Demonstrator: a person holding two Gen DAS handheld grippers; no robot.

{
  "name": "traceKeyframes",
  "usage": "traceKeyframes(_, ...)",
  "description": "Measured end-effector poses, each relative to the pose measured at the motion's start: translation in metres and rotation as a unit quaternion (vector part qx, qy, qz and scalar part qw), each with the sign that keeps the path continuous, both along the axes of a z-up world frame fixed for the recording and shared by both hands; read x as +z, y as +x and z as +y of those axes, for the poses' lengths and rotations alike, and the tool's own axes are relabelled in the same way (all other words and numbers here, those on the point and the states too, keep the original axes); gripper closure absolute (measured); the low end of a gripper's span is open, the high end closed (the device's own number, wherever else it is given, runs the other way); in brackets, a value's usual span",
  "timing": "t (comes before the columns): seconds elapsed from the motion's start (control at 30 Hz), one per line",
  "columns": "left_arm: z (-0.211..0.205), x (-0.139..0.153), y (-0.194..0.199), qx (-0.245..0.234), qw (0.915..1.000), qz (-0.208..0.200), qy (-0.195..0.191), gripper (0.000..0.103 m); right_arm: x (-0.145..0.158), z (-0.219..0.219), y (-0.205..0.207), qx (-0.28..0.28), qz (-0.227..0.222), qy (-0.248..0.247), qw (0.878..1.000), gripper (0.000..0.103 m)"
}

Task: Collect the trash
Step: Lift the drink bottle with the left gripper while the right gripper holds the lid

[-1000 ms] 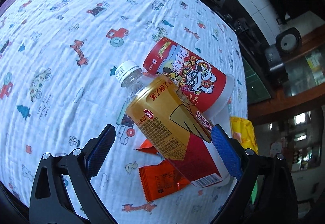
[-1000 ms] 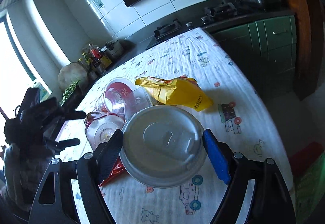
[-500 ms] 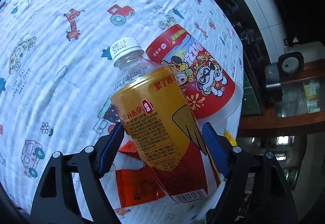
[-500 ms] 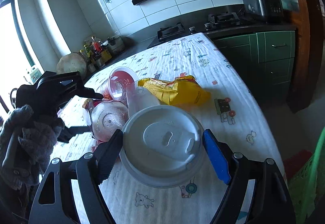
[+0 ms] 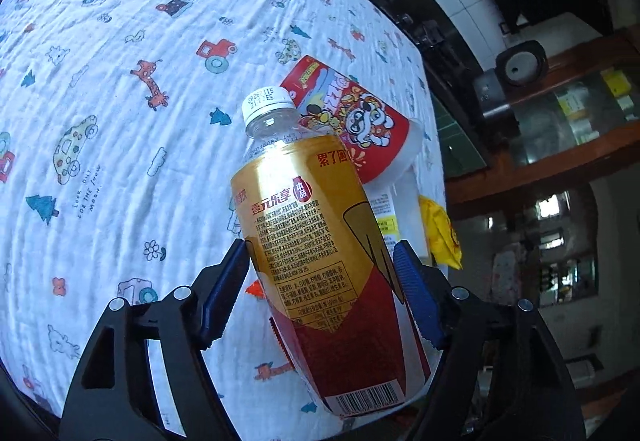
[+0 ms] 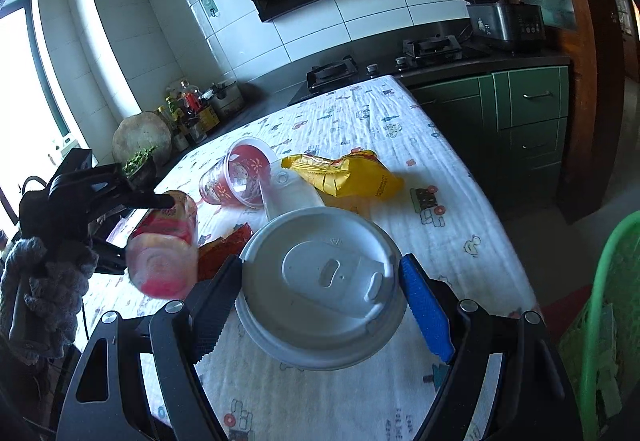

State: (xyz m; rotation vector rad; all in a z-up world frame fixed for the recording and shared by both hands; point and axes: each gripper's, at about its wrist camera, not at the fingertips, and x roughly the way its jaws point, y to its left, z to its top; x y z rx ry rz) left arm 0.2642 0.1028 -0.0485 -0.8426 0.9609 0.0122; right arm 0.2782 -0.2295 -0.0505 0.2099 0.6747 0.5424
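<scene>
Left wrist: left gripper clamped on gold-and-red bottle, white cap pointing away, lifted over printed tablecloth. Red cartoon cup lying just behind, yellow bag at right edge. Right wrist: bottle blurred at left, orange wrapper beside it, right gripper closed on white lidded cup (lid facing camera), green basket far right.

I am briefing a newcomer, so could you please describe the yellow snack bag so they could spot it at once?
Start at the patterned tablecloth covering the table. Near its middle lies a red printed cup tipped on its side; the yellow snack bag lies flat just right of it. It is the only yellow, crinkled packet there.
</scene>
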Motion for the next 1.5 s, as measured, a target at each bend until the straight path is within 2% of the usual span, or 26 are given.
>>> traceKeyframes(0.17,-0.008,0.024,-0.018,-0.048,0.9972,-0.039,0.043,0.033,0.006,-0.006,-0.015,-0.013,-0.008,0.006,1.0,0.026)
traceKeyframes(0.33,-0.029,0.043,-0.025,-0.1,0.9908,-0.074,0.053,0.036,0.006,-0.024,-0.03,-0.038,-0.008,0.007,0.999,0.026)
traceKeyframes(0.4,-0.037,0.043,-0.023,-0.116,0.9885,-0.081,0.052,0.041,0.004,-0.031,-0.033,-0.048,-0.003,0.008,0.999,0.026)
traceKeyframes(0.83,-0.074,-0.013,-0.022,-0.189,0.9758,-0.03,0.106,0.042,-0.01,-0.048,-0.046,-0.069,0.014,0.003,0.998,0.026)
traceKeyframes(1.03,-0.093,-0.007,-0.024,-0.203,0.9667,-0.035,0.153,0.041,-0.011,-0.047,-0.049,-0.069,0.015,0.003,0.998,0.026)
traceKeyframes(1.2,-0.106,-0.011,-0.018,-0.217,0.9615,-0.014,0.167,0.033,-0.011,-0.049,-0.049,-0.071,0.014,0.0,0.997,0.026)
traceKeyframes(1.33,-0.111,-0.017,-0.018,-0.218,0.9569,-0.007,0.192,0.033,-0.013,-0.055,-0.052,-0.078,0.014,-0.002,0.997,0.026)
traceKeyframes(1.5,-0.118,-0.014,-0.02,-0.219,0.9496,-0.011,0.224,0.038,-0.012,-0.063,-0.06,-0.089,0.008,-0.011,0.996,0.026)
